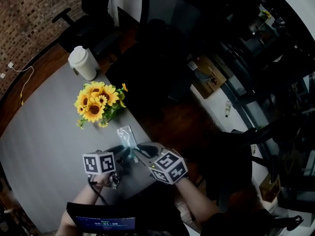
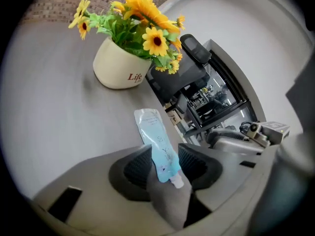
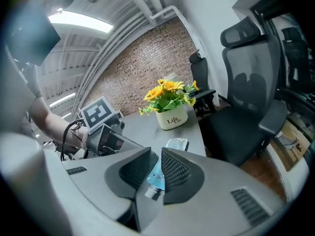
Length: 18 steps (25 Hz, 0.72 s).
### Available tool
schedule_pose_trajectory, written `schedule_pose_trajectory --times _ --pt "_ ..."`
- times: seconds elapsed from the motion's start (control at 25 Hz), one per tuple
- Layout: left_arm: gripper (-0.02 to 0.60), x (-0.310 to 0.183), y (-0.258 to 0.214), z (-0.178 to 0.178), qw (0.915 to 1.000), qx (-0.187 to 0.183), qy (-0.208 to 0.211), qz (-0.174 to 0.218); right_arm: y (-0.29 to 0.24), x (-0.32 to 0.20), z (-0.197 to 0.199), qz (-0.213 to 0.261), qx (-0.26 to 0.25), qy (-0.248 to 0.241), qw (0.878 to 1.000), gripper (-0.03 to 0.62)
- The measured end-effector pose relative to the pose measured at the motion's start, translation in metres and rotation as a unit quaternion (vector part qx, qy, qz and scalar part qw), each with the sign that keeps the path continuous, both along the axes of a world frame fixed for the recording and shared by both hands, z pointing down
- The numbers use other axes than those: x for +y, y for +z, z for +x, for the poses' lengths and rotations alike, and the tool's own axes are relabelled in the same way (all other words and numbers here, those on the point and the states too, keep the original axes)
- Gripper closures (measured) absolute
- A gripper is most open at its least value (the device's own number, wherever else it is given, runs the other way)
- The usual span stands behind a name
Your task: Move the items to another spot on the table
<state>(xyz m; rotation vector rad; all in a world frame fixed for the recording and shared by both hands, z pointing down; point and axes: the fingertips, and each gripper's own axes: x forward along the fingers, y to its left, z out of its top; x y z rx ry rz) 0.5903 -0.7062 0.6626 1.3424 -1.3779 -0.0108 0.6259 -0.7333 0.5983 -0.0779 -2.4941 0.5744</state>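
A light blue spouted pouch (image 1: 126,135) hangs just above the grey table (image 1: 39,132), spout end toward me. My right gripper (image 1: 137,150) is shut on the spout end, its pads flat against the pouch (image 3: 156,173). My left gripper (image 1: 119,155) sits close beside it. In the left gripper view the pouch (image 2: 156,141) lies face-up between the jaws of the left gripper (image 2: 165,151), which stand open around its side edges. In the right gripper view the right gripper (image 3: 156,156) shows the pouch's far end past its tips.
A cream pot of yellow sunflowers (image 1: 96,102) stands just beyond the pouch. A white lidded paper cup (image 1: 82,62) is at the table's far corner. The table edge runs close on the right, with black office chairs (image 1: 167,14) past it.
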Motion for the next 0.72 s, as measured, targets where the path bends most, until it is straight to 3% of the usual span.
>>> schedule_pose_trajectory --times 0.16,0.32,0.72 --pt "0.393 0.001 -0.002 0.004 0.9999 0.003 0.015 -0.004 -0.003 0.002 -0.001 0.000 -0.006 -0.008 1.000 0.528" --pt "0.393 0.004 0.003 0.007 0.9992 -0.018 0.029 -0.018 -0.008 0.000 0.000 0.005 -0.014 -0.010 1.000 0.530" --pt "0.393 0.011 0.023 0.017 0.9992 -0.010 0.019 -0.035 -0.011 -0.004 0.020 -0.006 -0.019 0.000 1.000 0.533"
